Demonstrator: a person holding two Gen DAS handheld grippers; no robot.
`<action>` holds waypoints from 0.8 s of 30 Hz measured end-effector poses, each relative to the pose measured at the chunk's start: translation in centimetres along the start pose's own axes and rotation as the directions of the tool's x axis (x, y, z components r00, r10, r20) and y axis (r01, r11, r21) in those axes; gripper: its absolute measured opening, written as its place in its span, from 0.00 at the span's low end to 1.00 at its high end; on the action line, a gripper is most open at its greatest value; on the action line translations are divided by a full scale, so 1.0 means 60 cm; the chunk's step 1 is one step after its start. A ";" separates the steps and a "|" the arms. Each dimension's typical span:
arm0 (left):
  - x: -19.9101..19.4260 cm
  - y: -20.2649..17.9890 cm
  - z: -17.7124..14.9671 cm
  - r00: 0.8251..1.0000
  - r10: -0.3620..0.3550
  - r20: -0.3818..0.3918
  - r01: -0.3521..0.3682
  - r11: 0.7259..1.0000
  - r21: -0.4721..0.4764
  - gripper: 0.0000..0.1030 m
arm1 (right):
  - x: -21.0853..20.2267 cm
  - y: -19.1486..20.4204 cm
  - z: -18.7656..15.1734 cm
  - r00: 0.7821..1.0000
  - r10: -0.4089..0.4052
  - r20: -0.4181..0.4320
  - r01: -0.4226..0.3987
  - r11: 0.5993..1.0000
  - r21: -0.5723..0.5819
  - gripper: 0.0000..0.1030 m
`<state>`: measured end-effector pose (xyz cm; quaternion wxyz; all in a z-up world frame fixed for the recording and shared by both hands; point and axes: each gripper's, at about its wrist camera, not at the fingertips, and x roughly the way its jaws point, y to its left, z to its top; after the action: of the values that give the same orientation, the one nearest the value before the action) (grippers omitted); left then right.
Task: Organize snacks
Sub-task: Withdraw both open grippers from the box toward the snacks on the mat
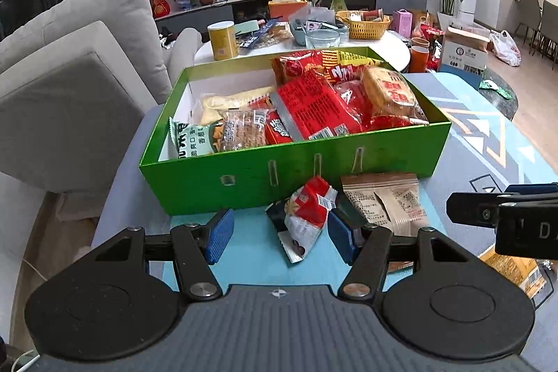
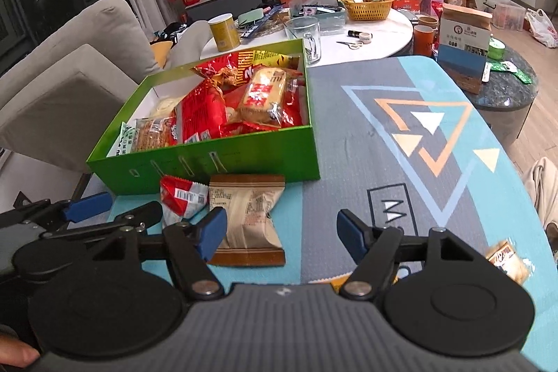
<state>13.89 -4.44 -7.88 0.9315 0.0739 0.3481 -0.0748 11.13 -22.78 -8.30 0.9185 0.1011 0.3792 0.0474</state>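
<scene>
Both grippers gape wide, gripping nothing: the left gripper (image 1: 280, 237) with ribbed blue pads straddles a crinkly red-and-white packet (image 1: 307, 218), the right gripper (image 2: 280, 237) sits beside a flat brown kraft pouch (image 2: 247, 218). Behind both stands a glossy green cardboard box (image 1: 296, 178) heaped with snack packs, on the patterned mat (image 2: 401, 135).

The box (image 1: 244, 176) is bright green outside and white inside, packed mostly with red packets (image 1: 314, 107), plus a pale green-and-white one (image 1: 190, 142) at its left end. Just in front of the box lie a red-and-white packet (image 1: 307, 211) and a tan-and-brown packet (image 2: 249, 215). The surface (image 2: 401, 162) is turquoise and grey with orange, white and cream triangles; both tools have black arms with blue pads (image 1: 219, 236).
</scene>
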 end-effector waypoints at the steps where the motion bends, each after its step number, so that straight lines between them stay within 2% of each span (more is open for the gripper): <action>1: 0.001 -0.001 0.000 1.000 -0.002 -0.001 0.002 1.000 0.000 0.55 | 0.001 0.000 -0.001 1.000 0.002 -0.002 -0.002 1.000 0.001 0.54; 18: 0.047 -0.023 0.000 0.999 0.005 -0.046 -0.004 1.000 0.028 0.55 | 0.013 -0.023 -0.008 1.000 0.014 -0.017 -0.013 0.999 0.045 0.54; 20: 0.055 -0.021 0.001 0.999 0.002 -0.051 -0.001 1.000 0.016 0.55 | 0.016 -0.024 -0.008 1.000 0.016 -0.020 -0.015 0.999 0.048 0.57; 22: 0.062 -0.018 0.002 0.999 -0.007 -0.052 0.008 1.000 0.006 0.55 | 0.017 -0.023 -0.009 1.000 0.016 -0.012 -0.015 0.999 0.050 0.66; 24: 0.070 -0.017 0.002 0.998 -0.020 -0.061 0.020 1.000 -0.003 0.52 | 0.018 -0.022 -0.009 1.000 0.017 -0.005 -0.016 0.999 0.046 0.67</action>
<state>16.91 -5.85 -10.62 0.9199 0.0715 0.3770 -0.0814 11.54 -23.78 -9.73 0.9146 0.1252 0.3816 0.0466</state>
